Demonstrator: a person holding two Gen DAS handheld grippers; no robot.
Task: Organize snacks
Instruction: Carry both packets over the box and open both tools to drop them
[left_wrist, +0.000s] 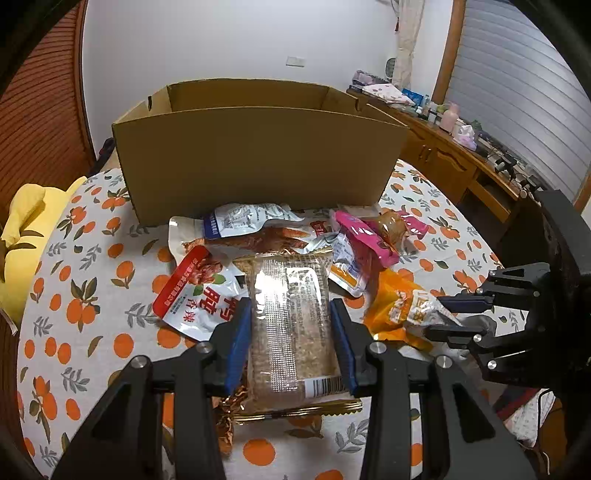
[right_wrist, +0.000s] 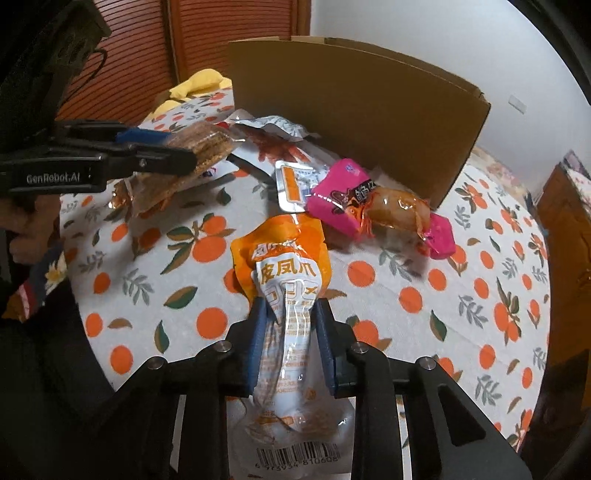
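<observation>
- Left wrist view: the left gripper (left_wrist: 291, 325) has its blue-padded fingers (left_wrist: 236, 339) pressed against both long edges of the clear-wrapped, brown rectangular grain-bar packet (left_wrist: 291, 325), so it is clamped on that packet. The packet looks lifted slightly off the round bench with the orange-print cloth (left_wrist: 74, 295).
- Straight ahead stands the open brown cardboard box (left_wrist: 258, 158), its near wall tall. In my judgement the packet must rise above that wall before it travels forward; going straight in would hit the cardboard.
- Loose snacks lie between gripper and box: a red-and-white foil pouch (left_wrist: 195, 291), a blue-and-white pouch (left_wrist: 243, 218) and a pink wrapped snack (left_wrist: 369, 236). Lifting first should avoid dragging them.
- The right gripper (left_wrist: 443, 314) shows at the right edge, holding the orange-and-white plastic pouch (left_wrist: 402, 310).
- Right wrist view: the right gripper (right_wrist: 291, 332) has its fingers (right_wrist: 256, 332) squeezed on the narrow white waist of the orange-and-white pouch (right_wrist: 284, 273), whose orange end points forward, towards the pink snack (right_wrist: 343, 199).
- The pouch is soft and slippery-looking; I would keep the squeeze steady.
- The left gripper (right_wrist: 177, 155) is to the left with its bar packet (right_wrist: 199, 142) raised. The box (right_wrist: 354, 122) lies ahead; taking turns at the opening should keep the two from colliding.
</observation>
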